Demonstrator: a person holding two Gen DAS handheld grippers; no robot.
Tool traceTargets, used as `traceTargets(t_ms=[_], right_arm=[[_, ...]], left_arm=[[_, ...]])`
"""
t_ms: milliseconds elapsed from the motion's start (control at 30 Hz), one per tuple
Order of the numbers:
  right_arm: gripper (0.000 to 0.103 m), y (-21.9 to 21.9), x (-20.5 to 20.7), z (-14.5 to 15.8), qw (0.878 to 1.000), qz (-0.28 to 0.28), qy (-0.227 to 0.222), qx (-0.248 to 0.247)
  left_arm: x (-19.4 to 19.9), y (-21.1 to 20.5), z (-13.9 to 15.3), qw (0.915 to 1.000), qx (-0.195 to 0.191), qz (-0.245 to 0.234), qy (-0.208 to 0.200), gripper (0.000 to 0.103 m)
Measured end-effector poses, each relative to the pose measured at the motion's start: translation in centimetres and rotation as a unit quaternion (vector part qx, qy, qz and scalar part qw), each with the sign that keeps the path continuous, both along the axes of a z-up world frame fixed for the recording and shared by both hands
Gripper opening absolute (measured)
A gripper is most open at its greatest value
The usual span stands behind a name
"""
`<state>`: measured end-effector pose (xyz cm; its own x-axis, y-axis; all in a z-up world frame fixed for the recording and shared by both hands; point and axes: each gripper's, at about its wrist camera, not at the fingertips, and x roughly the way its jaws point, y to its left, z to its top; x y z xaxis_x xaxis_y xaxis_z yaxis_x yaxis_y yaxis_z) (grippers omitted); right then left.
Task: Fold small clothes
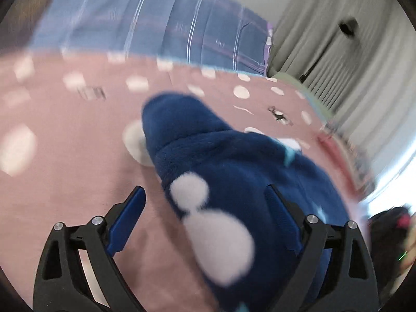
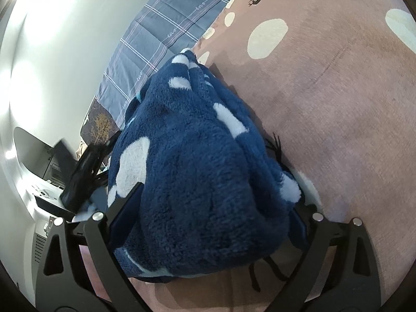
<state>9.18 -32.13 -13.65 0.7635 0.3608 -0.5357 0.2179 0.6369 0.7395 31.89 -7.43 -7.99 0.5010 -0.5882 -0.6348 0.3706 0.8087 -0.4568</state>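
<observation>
Bed (image 2: pixel 338 109): pink dotted cover. Blue fleece garment (image 2: pixel 197 161) and blue plaid quilt (image 2: pixel 166 26) lie on it.

Bright daylight, left view motion-blurred, perhaps window glare, fisheye-warped edges

The setting is a home bedroom, identified by a bed surface covered in a pink bedspread (image 2: pixel 338 130) printed with cream dots and small deer, a blue plaid duvet (image 2: pixel 161 26) lying beside it against a white wall (image 2: pixel 52 52), and pleated grey curtains (image 1: pixel 338 39) at the window side.
</observation>
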Motion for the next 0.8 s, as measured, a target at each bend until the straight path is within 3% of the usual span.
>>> traceTargets(t_ms=[33, 133, 300, 367, 433, 667, 800], right_arm=[[0.096, 0.0, 0.0, 0.0, 1.000, 0.001, 0.000, 0.000], [0.098, -0.1, 0.0, 0.0, 1.000, 0.002, -0.001, 0.005], [0.101, 0.0, 0.8, 0.1, 1.000, -0.004, 0.001, 0.006], [0.101, 0.2, 1.1, 0.2, 1.000, -0.007, 0.001, 0.000], [0.100, 0.5, 1.3, 0.4, 1.000, -0.008, -0.001, -0.013], [0.081, 0.4, 1.1, 0.8, 1.000, 0.017, -0.003, -0.021], [0.066, 0.5, 0.7, 2.5, 0.999, 0.030, -0.018, -0.039]], left_arm=[[1.3, -0.3, -1.1, 0.9996, -0.014, -0.009, 0.025, 0.102], [3.3, -1.5, -3.1, 0.9981, -0.031, -0.026, 0.047, 0.102], [3.9, -2.9, -3.5, 0.9989, -0.028, -0.030, 0.020, 0.102], [4.1, -3.1, -3.5, 0.9988, -0.026, -0.037, 0.016, 0.095], [3.7, -3.1, -3.2, 0.9983, -0.029, -0.050, 0.007, 0.081], [2.1, -2.7, -1.8, 0.9979, -0.024, -0.055, -0.026, 0.063], [0.9, -1.2, 0.1, 0.9964, -0.053, -0.048, -0.045, 0.059]])
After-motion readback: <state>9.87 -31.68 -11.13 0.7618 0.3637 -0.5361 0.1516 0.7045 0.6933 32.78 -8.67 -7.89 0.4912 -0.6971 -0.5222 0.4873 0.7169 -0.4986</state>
